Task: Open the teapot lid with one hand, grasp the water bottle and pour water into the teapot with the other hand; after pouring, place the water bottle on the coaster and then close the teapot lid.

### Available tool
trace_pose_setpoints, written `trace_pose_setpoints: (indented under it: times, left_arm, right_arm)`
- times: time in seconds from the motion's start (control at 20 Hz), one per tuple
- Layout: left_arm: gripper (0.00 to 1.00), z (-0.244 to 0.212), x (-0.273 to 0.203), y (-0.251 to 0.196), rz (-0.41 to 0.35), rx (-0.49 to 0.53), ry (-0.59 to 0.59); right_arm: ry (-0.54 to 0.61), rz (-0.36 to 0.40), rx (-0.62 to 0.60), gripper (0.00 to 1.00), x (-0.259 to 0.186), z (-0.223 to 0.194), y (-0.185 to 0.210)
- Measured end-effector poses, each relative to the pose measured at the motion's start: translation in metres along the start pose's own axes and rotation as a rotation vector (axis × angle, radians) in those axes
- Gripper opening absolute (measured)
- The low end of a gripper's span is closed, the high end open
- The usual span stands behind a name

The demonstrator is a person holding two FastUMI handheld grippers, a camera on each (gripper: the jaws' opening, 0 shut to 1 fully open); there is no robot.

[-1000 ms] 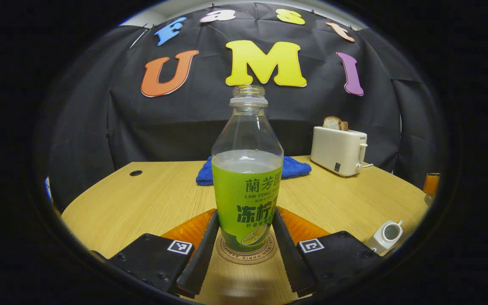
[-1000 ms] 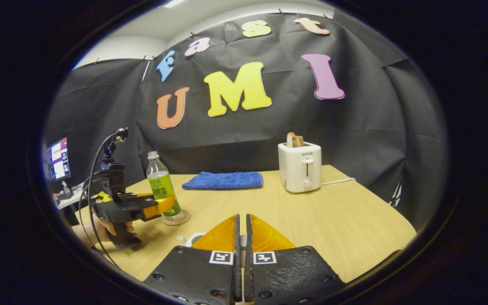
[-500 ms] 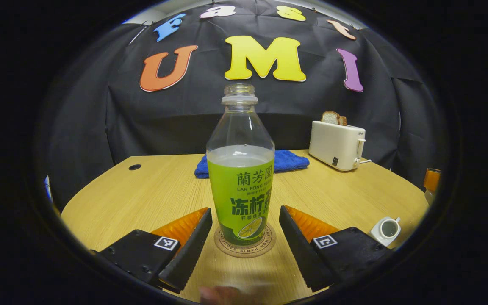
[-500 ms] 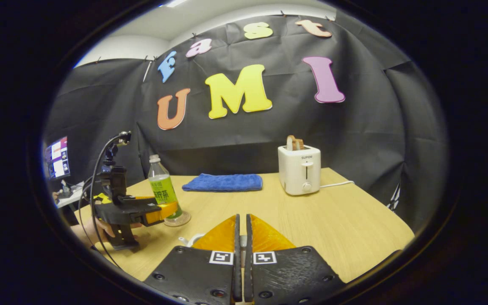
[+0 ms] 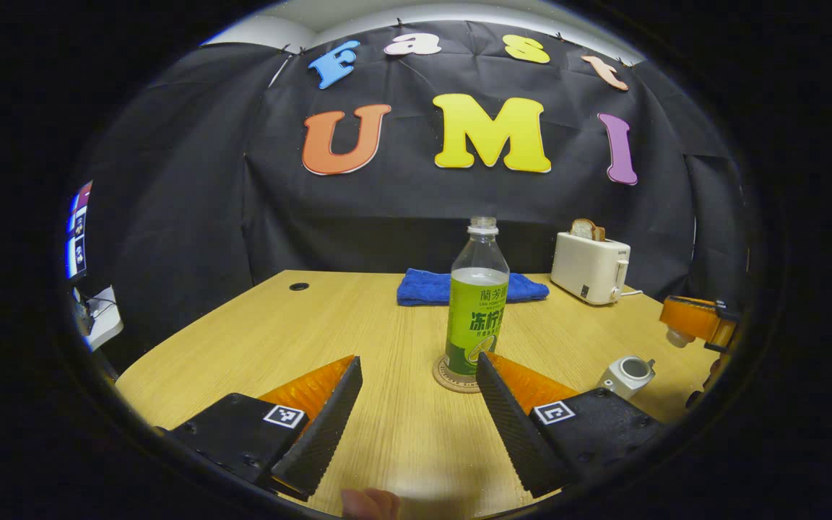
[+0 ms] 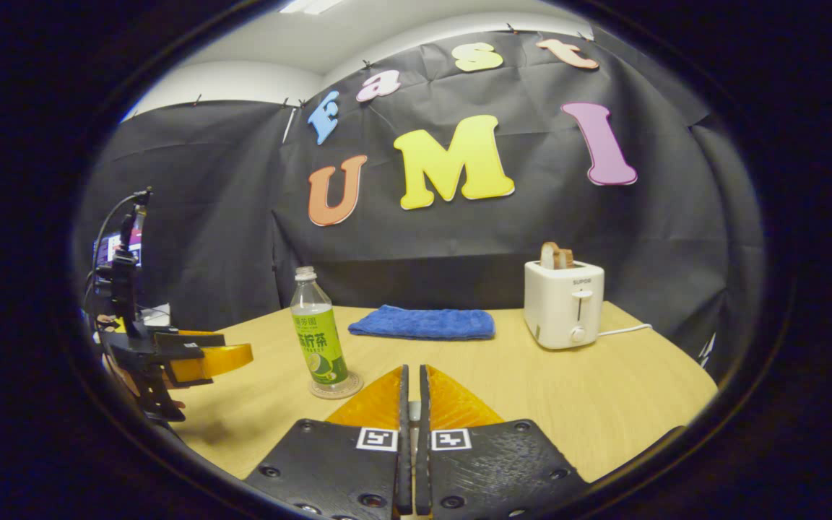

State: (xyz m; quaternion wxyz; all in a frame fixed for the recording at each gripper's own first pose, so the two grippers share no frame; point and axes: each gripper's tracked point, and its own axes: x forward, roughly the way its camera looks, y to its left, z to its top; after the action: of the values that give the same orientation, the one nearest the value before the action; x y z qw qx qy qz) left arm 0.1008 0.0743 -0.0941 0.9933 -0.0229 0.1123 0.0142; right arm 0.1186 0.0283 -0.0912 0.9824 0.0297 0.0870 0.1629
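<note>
The water bottle (image 5: 478,307) is standing upright on the coaster (image 5: 456,375), now released: the left tool (image 5: 416,404) is backing away, jaws spread. Right of the bottle the teapot (image 5: 627,373) is sitting lidless; the right tool (image 6: 410,404) is clenched, likely holding the lid. Open bench (image 5: 315,325) is lying around the bottle.

Black cloth wall (image 6: 192,202) behind a pale wooden table (image 6: 604,390), white ceiling (image 6: 358,22) above.

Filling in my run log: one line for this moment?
water bottle: upright on coaster | left gripper: open, clear | right gripper: shut | teapot: lidless
</note>
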Motion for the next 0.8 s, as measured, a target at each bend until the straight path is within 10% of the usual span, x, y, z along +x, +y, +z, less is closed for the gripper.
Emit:
trace_pose_setpoints:
  times: [0.8]
  left_arm:
    - [0.99, -0.003, -0.054, 0.046, 0.137, -0.009, -0.063]
  right_arm:
    - [0.015, 0.007, -0.081, 0.02, 0.034, -0.036, 0.014]
